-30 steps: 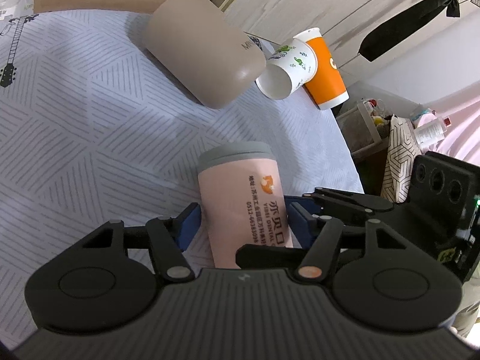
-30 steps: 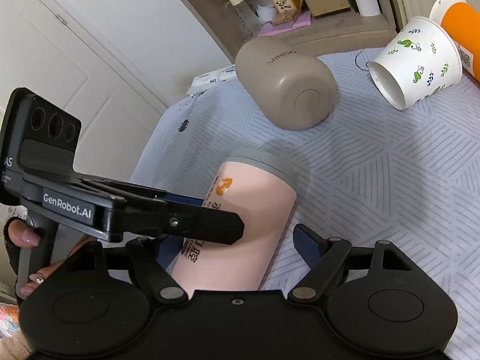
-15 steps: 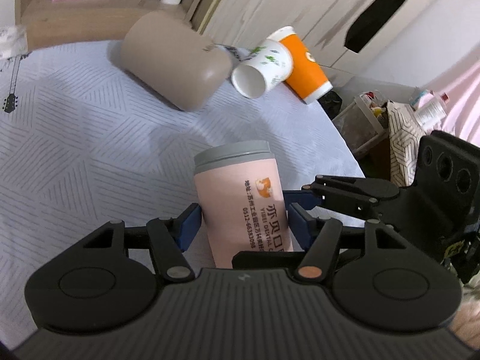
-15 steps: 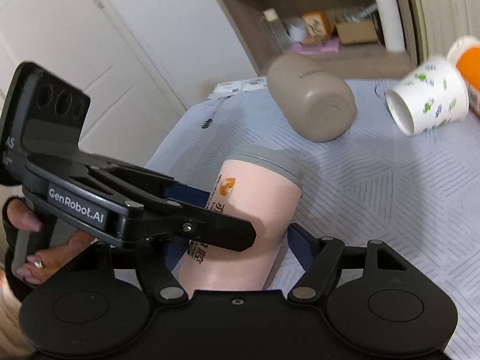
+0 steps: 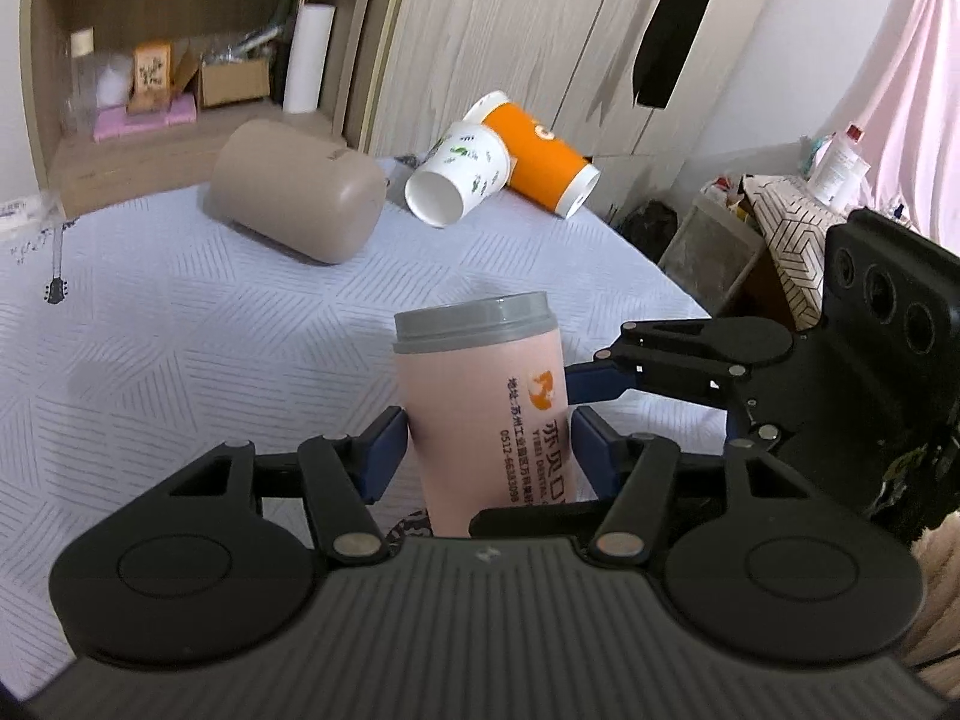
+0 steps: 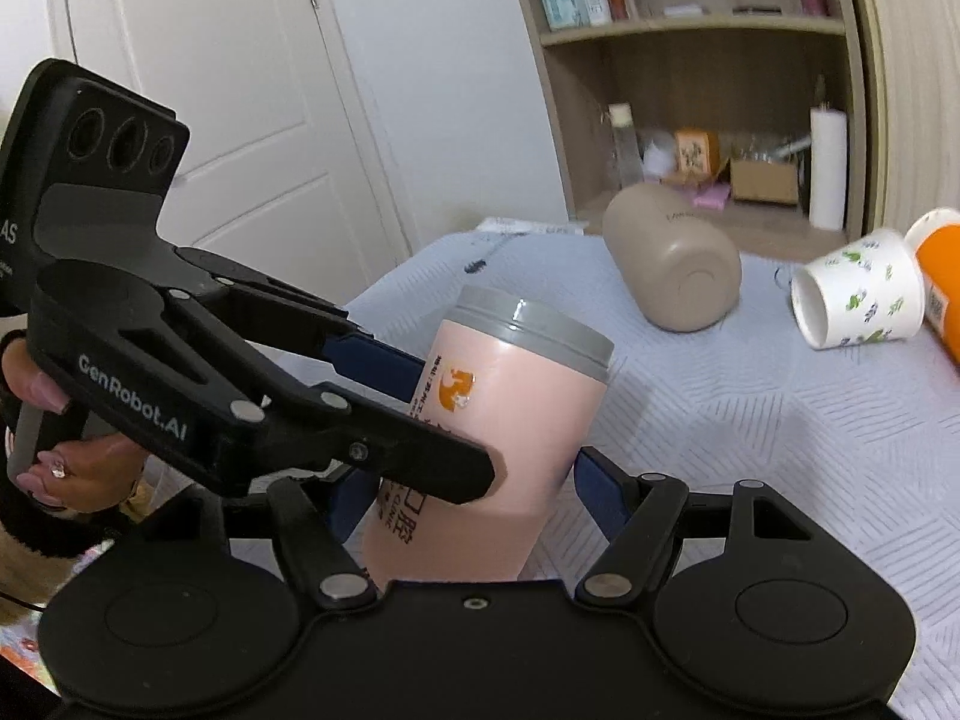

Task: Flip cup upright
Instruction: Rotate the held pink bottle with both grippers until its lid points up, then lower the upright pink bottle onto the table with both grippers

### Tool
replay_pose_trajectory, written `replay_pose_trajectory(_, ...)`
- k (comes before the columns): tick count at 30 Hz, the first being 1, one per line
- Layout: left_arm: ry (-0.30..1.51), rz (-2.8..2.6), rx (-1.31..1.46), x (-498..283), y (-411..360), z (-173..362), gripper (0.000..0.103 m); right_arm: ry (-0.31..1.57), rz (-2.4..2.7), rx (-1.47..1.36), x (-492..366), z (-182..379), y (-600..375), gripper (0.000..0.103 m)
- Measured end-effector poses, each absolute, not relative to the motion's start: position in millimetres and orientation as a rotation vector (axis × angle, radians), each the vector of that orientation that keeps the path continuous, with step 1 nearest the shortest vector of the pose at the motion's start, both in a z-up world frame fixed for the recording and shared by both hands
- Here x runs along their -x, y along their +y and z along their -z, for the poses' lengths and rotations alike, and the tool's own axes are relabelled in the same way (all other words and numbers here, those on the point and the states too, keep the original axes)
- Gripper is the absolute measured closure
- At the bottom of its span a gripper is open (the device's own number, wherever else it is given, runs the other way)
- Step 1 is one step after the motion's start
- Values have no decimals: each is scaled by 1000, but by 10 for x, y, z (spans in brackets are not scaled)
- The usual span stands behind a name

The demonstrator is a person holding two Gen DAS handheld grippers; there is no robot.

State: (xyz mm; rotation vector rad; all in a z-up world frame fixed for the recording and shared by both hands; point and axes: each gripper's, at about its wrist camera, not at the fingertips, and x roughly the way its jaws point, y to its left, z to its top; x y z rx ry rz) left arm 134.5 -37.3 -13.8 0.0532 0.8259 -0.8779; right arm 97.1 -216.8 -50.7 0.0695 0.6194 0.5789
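Note:
A pink cup (image 5: 486,414) with a grey rim band and orange logo is held between both grippers, close to upright and tilted slightly, grey band uppermost. My left gripper (image 5: 489,450) is shut on its lower body, blue pads pressed on both sides. My right gripper (image 6: 474,486) is shut on the same cup (image 6: 498,438) from the other side. In each wrist view the other gripper's black fingers cross in front of the cup. The cup's bottom is hidden behind the gripper bodies.
A beige tumbler (image 5: 294,198) lies on its side on the grey patterned bedspread (image 5: 150,360). A white leaf-print paper cup (image 5: 456,180) and an orange cup (image 5: 540,156) lie tipped behind it. Wooden shelves stand at the back; clutter (image 5: 780,222) sits beside the bed's right edge.
Both grippers have tilted up with the pink cup, swinging it from lying low toward upright. The background has dropped in both views, showing more shelf and wall.

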Motion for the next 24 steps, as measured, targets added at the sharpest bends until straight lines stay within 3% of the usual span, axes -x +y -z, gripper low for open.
replay_pose_trajectory(24,577,791,-139,-1248,-325,75,45,386,-436,308,-1059,553,-1708,28)
